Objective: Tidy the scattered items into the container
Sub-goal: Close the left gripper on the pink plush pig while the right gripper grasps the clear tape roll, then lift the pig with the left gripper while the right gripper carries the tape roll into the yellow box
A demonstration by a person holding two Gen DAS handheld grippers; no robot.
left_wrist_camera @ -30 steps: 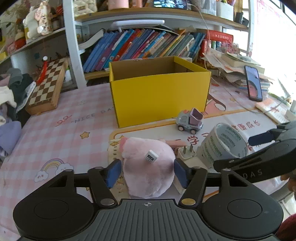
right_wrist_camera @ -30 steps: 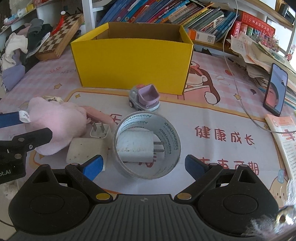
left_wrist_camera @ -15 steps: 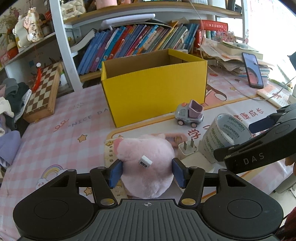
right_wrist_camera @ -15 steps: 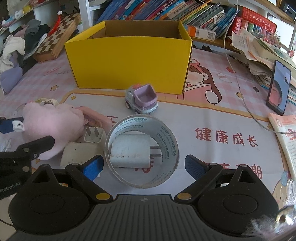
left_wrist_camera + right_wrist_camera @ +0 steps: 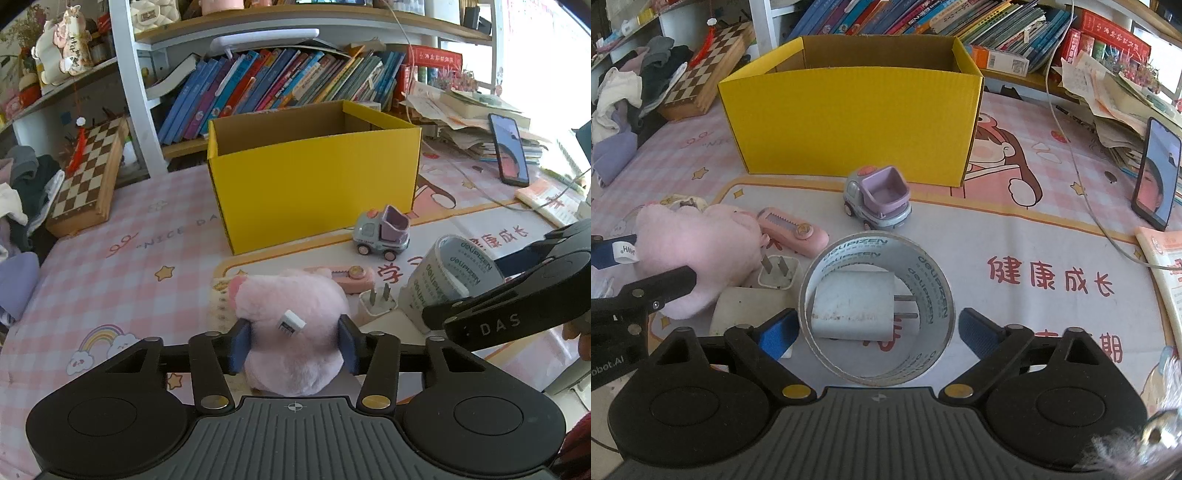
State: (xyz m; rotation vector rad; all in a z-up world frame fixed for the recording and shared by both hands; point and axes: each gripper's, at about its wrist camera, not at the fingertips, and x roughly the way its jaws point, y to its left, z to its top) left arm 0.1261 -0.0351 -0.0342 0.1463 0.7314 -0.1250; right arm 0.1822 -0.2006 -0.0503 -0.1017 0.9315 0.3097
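Observation:
A pink plush toy (image 5: 291,314) lies on the mat between my left gripper's (image 5: 293,343) blue pads. The jaws are closing and the pads press into its sides. A roll of clear tape (image 5: 923,266) stands on end between my right gripper's (image 5: 877,332) fingers. Those jaws are closing too, with a thin gap left at each pad. A white charger (image 5: 853,310) lies inside the roll. The yellow box (image 5: 314,192) stands open behind, with a toy truck (image 5: 877,201) in front of it. A small white plug (image 5: 777,273) and a pink case (image 5: 792,232) lie beside the plush.
A chessboard (image 5: 88,177) and a heap of clothes (image 5: 624,96) sit at the far left. A phone (image 5: 1156,173) leans against stacked papers at the right, with a cable trailing past it. Bookshelves (image 5: 280,85) run behind the box.
My left jaws have narrowed onto the plush toy, squeezing its sides. My right jaws have narrowed around the tape roll. Neither hand has shifted much.

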